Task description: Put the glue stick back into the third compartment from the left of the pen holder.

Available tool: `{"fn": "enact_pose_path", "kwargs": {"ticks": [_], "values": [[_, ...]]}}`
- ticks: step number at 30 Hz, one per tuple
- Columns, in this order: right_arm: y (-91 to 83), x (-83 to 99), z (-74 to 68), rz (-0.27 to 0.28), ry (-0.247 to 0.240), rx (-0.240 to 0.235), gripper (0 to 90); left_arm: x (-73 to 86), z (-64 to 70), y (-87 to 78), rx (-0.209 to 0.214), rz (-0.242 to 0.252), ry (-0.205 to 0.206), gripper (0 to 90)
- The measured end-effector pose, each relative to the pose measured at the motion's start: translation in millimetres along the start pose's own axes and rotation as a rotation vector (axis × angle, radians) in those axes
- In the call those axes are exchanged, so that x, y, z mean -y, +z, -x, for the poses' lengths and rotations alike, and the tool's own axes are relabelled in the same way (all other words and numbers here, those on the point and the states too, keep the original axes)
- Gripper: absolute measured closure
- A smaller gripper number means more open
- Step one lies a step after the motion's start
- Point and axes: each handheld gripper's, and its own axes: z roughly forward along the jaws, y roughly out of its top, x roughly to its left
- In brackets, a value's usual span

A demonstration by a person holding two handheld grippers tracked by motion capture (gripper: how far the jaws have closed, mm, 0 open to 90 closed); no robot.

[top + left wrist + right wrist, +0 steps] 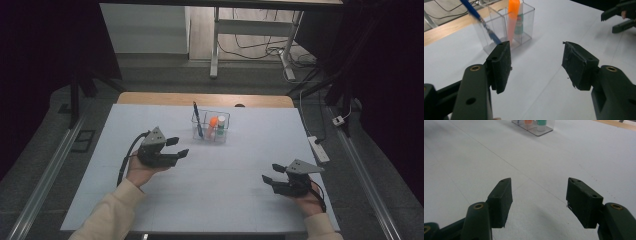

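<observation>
The clear box (210,126) is sitting at the far middle of the desk (225,175), holding a blue pen (197,120) and an orange tube (212,127). The left gripper (179,148) is waiting near it and the right gripper (272,173) is well apart, both with jaws wide apart and holding nothing. The pen is looking light, hard and a bit slippery, so pinching its top end, which is sticking up out of the box, seems best.

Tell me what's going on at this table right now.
A person holds the left gripper and the right gripper above a white table, both open and holding nothing. The left one is nearer to a clear organizer that holds a blue pen, an orange tube and a green-capped stick. Nothing has been picked up.
</observation>
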Motion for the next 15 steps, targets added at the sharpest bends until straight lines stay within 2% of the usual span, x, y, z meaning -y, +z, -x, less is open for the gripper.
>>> {"fn": "enact_pose_path", "kwargs": {"ticks": [3, 5, 9, 15], "values": [[0.1, 0.2, -0.2, 0.003, 0.002, 0.000, 37.3, 11.8, 3.3, -10.1, -0.013, -0.003, -0.004, 39.8], [0.1, 0.1, -0.1, 0.003, 0.001, 0.000, 37.3, 19.9, 6.0, -14.1, -0.025, -0.022, 0.005, 39.5], [-0.2, 0.4, 0.3, 0.000, 0.001, 0.004, 37.3, 34.7, 8.9, -20.8, -0.030, -0.041, -0.007, 39.2], [-0.8, 1.0, 1.0, 0.006, 0.006, 0.006, 37.3, 55.2, 15.4, -31.2, -0.050, -0.076, -0.002, 37.7]]}}
